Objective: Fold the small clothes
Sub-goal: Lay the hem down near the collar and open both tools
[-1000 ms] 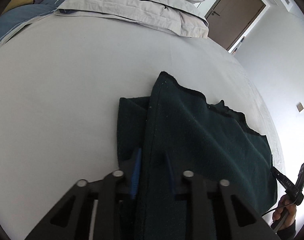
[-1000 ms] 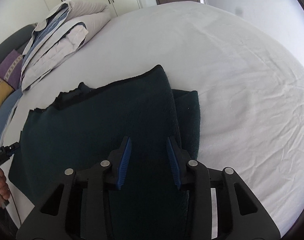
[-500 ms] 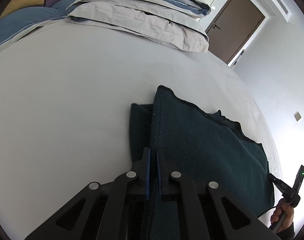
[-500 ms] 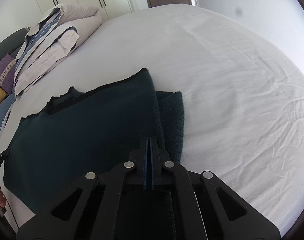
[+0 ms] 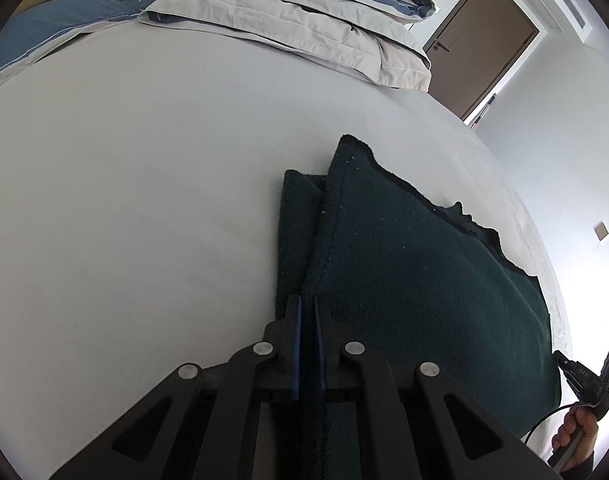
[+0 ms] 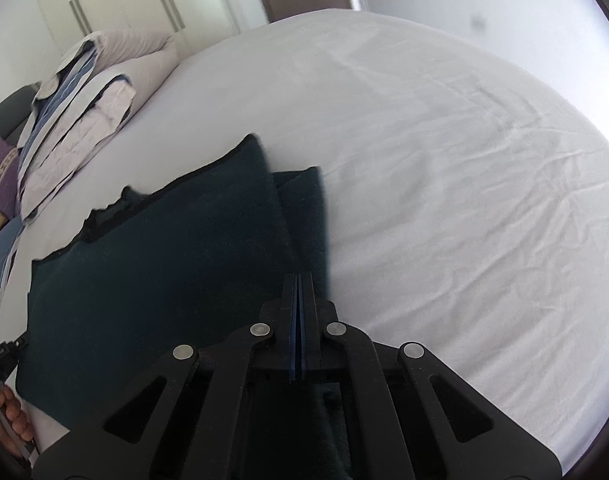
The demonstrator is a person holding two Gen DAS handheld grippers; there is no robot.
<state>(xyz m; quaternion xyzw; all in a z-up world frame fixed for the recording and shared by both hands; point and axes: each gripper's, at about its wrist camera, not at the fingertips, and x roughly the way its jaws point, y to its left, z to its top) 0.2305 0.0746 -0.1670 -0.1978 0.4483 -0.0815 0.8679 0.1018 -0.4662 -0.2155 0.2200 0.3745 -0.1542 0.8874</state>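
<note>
Dark green garment (image 5: 404,280): both tools clamp its near edge; bare sheet (image 5: 144,200) all around.

Dark green knit garment (image 5: 404,280), folded over, on bed

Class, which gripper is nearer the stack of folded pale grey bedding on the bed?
Left. The left gripper, shut on the dark green garment, faces the bedding ahead; the right gripper holds the garment's other edge, farther from it.

Bare white sheet (image 6: 444,160) lies open around the dark garment (image 5: 416,280); folded bedding (image 5: 304,28) blocks the far edge.
</note>
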